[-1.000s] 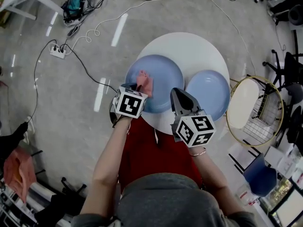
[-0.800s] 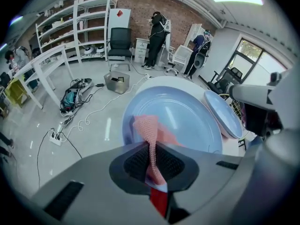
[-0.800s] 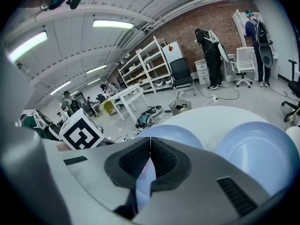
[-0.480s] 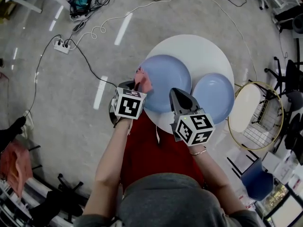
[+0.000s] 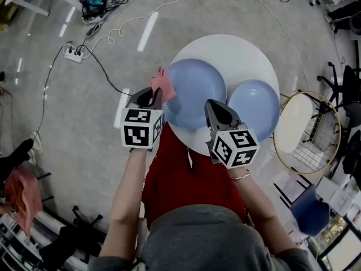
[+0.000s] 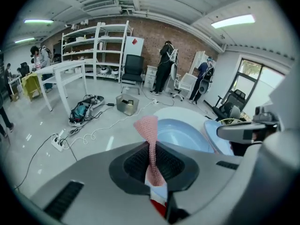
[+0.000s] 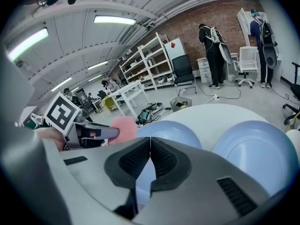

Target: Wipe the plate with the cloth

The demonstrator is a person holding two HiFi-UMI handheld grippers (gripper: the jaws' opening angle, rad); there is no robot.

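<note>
Two blue plates lie on a round white table (image 5: 225, 47): the left plate (image 5: 194, 89) (image 6: 180, 135) (image 7: 171, 130) and the right plate (image 5: 255, 110) (image 7: 255, 151). My left gripper (image 5: 153, 96) (image 6: 151, 149) is shut on a pink cloth (image 5: 162, 84) (image 6: 147, 125) (image 7: 123, 128), which hangs at the left plate's left rim, over the table's edge. My right gripper (image 5: 214, 106) (image 7: 150, 149) hovers over the near edge of the left plate, its jaws shut with nothing between them.
A power strip (image 5: 72, 54) and cables (image 5: 121, 30) lie on the floor to the left. A round gold-rimmed wire stand (image 5: 304, 131) stands right of the table, with a blue chair (image 5: 309, 210) beyond it. People stand by shelves far back.
My left gripper has drawn the cloth leftward, off the left plate's surface to its left rim. The right gripper has stayed over the plate's near edge.
</note>
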